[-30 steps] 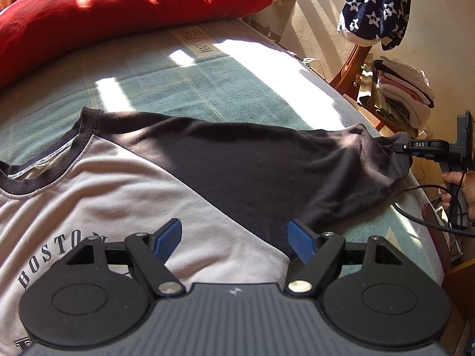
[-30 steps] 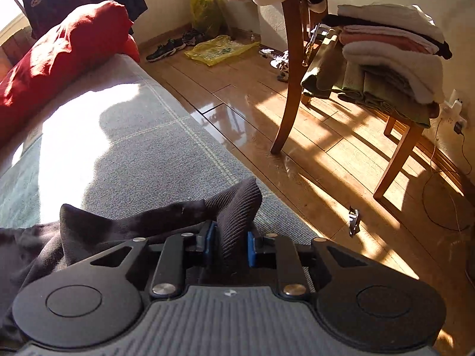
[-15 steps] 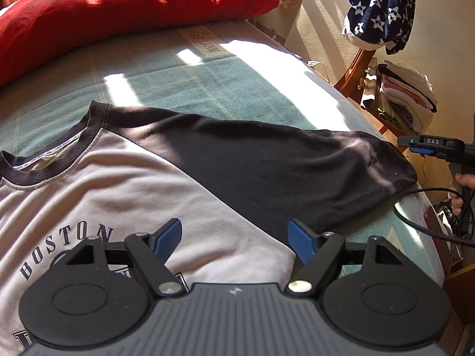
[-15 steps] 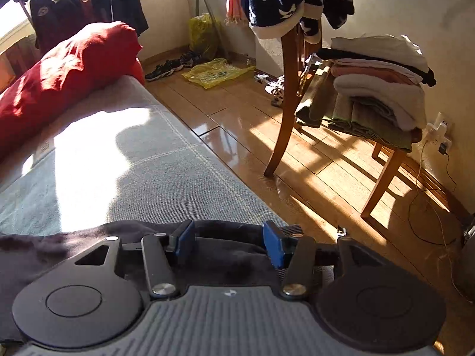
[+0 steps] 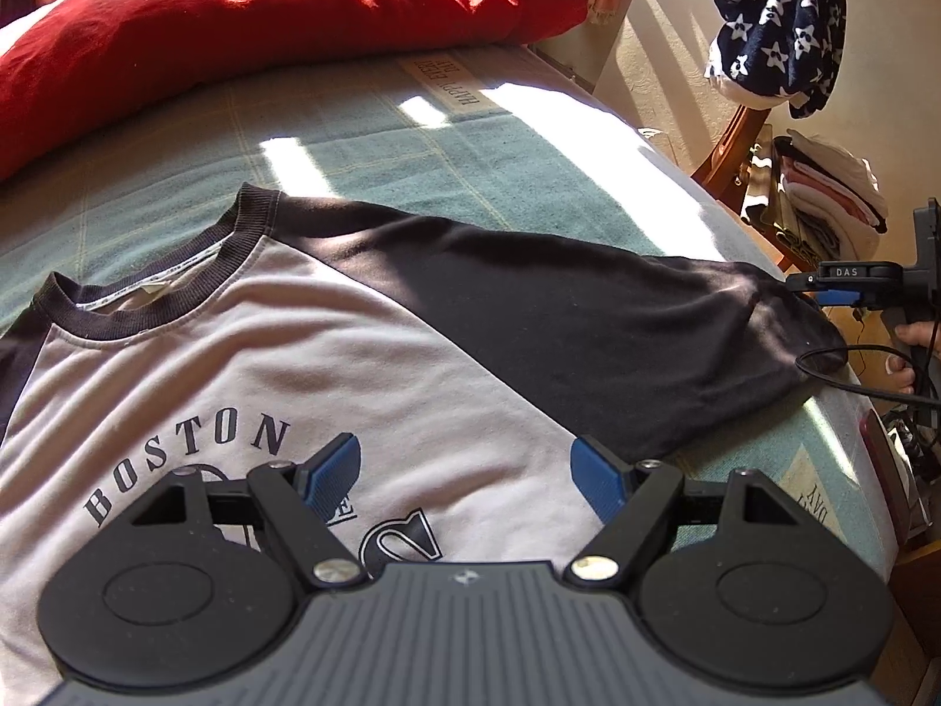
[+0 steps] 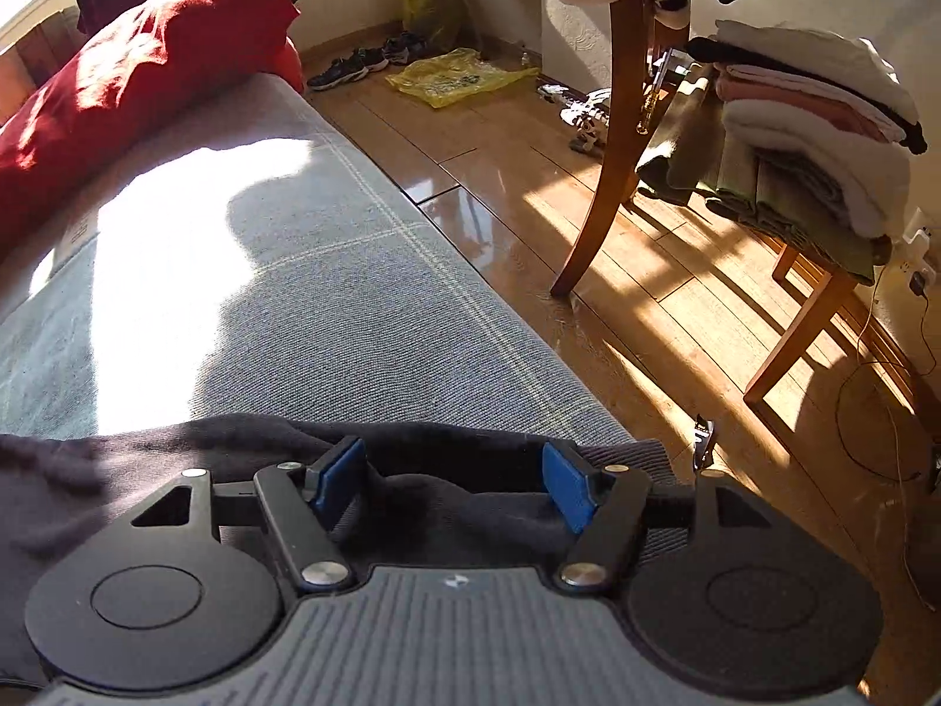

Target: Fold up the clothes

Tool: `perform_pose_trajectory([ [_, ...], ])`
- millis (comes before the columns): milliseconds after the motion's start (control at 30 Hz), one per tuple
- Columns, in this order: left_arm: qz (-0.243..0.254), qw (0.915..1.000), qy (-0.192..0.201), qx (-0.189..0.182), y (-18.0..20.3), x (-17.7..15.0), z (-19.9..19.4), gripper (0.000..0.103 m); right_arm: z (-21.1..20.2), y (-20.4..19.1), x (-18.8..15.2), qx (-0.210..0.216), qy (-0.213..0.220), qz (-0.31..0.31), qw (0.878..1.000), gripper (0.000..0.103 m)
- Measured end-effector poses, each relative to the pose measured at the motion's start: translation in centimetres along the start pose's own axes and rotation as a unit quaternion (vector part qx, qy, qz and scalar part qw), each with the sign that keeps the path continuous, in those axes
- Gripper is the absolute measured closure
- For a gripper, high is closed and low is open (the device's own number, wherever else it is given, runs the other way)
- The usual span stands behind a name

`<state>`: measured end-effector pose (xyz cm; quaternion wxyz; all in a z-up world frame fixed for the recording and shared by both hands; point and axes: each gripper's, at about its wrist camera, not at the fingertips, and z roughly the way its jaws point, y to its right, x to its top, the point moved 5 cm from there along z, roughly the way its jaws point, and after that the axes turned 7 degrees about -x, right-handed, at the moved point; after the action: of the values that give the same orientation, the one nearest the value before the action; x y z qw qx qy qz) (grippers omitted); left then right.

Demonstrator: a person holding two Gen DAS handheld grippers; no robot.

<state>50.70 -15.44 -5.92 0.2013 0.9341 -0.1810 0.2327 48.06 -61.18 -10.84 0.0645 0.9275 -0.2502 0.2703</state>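
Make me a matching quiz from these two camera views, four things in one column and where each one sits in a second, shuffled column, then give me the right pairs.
Things
1. red pillow
2. raglan shirt
3. folded clothes
4. yellow plastic bag

Places
A. stacked on the wooden chair seat
B. lying on the wooden floor near the wall
C. spread flat on the bed cover, BOSTON print facing up
D. at the far end of the bed

Pairs: 1-D, 2-C, 3-A, 4-B
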Motion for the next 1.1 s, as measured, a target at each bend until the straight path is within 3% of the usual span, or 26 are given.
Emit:
perform_pose_trajectory([
  [100, -0.006, 1.0000, 0.002, -0.001, -0.2, 0.0, -0.2, 0.024, -2.3, -4.2, -0.3, 0.071, 0.008, -0.031, 0.997, 0.031],
  [233, -0.001, 1.0000, 0.004, -0.002, 0.1, -0.1, -0.1, 0.024, -3.9, -11.8, -2.6, 0.177, -0.005, -0.096, 0.979, 0.031],
  [333, -0.001, 1.0000, 0.001, -0.002, 0.2, -0.5, 0.0, 0.024, -3.8, -16.1, -4.6, 0.210, -0.006, -0.157, 0.965, 0.031],
  [433, 0.001, 1.0000, -0.003, 0.002, -0.1, -1.2, -0.3, 0.024, -3.0, -16.3, -5.6, 0.192, -0.004, -0.186, 0.964, 0.031],
  [533, -0.010, 0.9998, -0.005, 0.017, -1.2, -1.8, -0.7, 0.024, -2.5, -12.3, -4.3, 0.158, 0.005, -0.131, 0.979, 0.031],
  [600, -0.027, 0.9993, -0.004, 0.025, -2.1, -2.2, -1.1, 0.024, -1.7, -8.5, -3.0, 0.103, -0.002, -0.079, 0.991, 0.031],
  [667, -0.043, 0.9987, 0.001, 0.026, -2.8, -2.5, -1.6, 0.024, -1.9, -6.0, -2.2, 0.080, -0.007, -0.038, 0.996, 0.031],
  [767, -0.051, 0.9985, 0.006, 0.022, -2.9, -2.6, -1.9, 0.024, -3.9, -5.7, -2.1, 0.101, 0.001, -0.026, 0.995, 0.028],
  [800, -0.049, 0.9985, 0.005, 0.022, -2.8, -2.6, -1.9, 0.024, -4.6, -6.5, -2.4, 0.117, 0.003, -0.034, 0.993, 0.024],
  [933, -0.043, 0.9989, 0.006, 0.018, -2.3, -2.7, -1.9, 0.024, -5.9, -11.2, -4.1, 0.179, -0.009, -0.080, 0.981, 0.023],
  [1100, -0.040, 0.9989, -0.003, 0.025, -2.5, -3.5, -2.1, 0.024, -4.1, -13.5, -6.6, 0.153, -0.032, -0.131, 0.979, 0.023],
])
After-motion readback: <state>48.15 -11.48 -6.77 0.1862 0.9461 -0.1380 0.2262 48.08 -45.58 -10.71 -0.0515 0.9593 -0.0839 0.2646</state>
